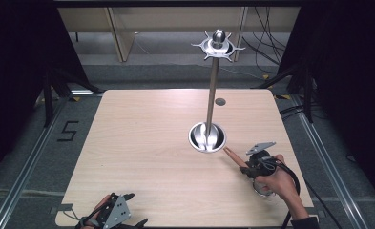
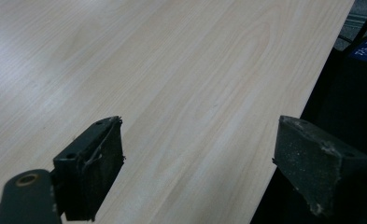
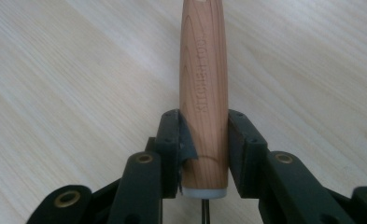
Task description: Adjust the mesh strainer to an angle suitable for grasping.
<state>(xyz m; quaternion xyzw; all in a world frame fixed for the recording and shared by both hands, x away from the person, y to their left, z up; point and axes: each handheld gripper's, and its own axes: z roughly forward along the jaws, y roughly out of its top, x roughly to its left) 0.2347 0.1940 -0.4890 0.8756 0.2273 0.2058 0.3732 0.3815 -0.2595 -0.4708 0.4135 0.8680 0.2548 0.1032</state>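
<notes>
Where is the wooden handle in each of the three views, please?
High view: the wooden handle lies lower right, in the right gripper, pointing at the metal stand's base.
Right gripper view: centre, clamped between the jaws.
Left gripper view: not in it.
Shared landmark: the pale wooden table.

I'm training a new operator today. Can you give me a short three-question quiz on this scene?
1. True or false: the right gripper is shut on the wooden handle.
2. How do the left gripper jaws stand? A) wide apart, nothing between them B) clamped on a spoon C) clamped on the pole
3. What stands upright on the table, rising from a round metal base?

Key: 1 true; 2 A; 3 a metal pole topped by a ring of hooks.
</notes>
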